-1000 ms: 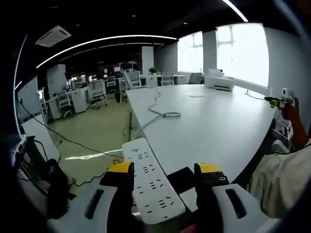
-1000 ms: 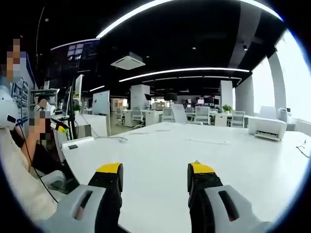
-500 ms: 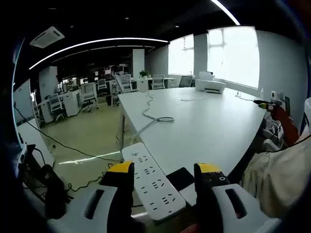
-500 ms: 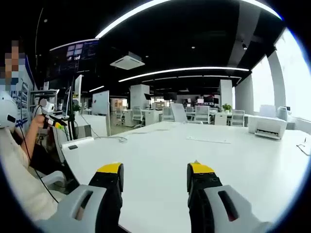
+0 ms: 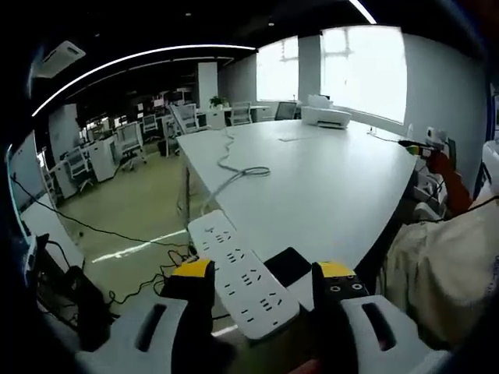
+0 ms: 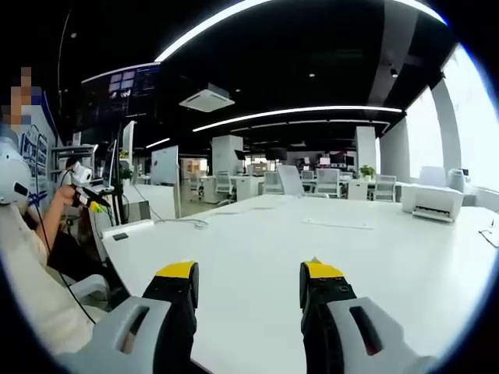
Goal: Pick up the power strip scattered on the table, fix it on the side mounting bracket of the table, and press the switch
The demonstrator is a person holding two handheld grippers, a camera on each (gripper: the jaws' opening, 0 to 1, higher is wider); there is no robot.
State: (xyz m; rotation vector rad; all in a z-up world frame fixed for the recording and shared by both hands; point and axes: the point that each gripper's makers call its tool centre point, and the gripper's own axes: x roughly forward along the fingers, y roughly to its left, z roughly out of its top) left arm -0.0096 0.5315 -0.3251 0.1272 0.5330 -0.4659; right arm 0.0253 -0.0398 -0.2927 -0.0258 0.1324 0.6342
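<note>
A white power strip (image 5: 243,279) lies slanted at the near corner of the white table (image 5: 327,187), between the jaws of my left gripper (image 5: 265,271) and closer to the left jaw. The jaws stand wide apart, so the gripper is open. The strip's grey cable (image 5: 238,173) loops on the tabletop and runs down to the strip's far end. A flat black piece (image 5: 285,266) sits right beside the strip. My right gripper (image 6: 248,274) is open above the table (image 6: 312,257), holding nothing. From there the strip (image 6: 129,228) shows small at the table's left corner.
A person's light sleeve (image 6: 31,273) fills the left of the right gripper view, with a hand (image 6: 72,193) raised near the corner. A white printer (image 5: 326,116) stands at the table's far end. Cables (image 5: 101,230) trail on the floor, with desks and chairs beyond.
The left gripper view has swung slightly, shifting the room to the left; the strip stays between the jaws. The right gripper is still, and the hand at its left has moved a little.
</note>
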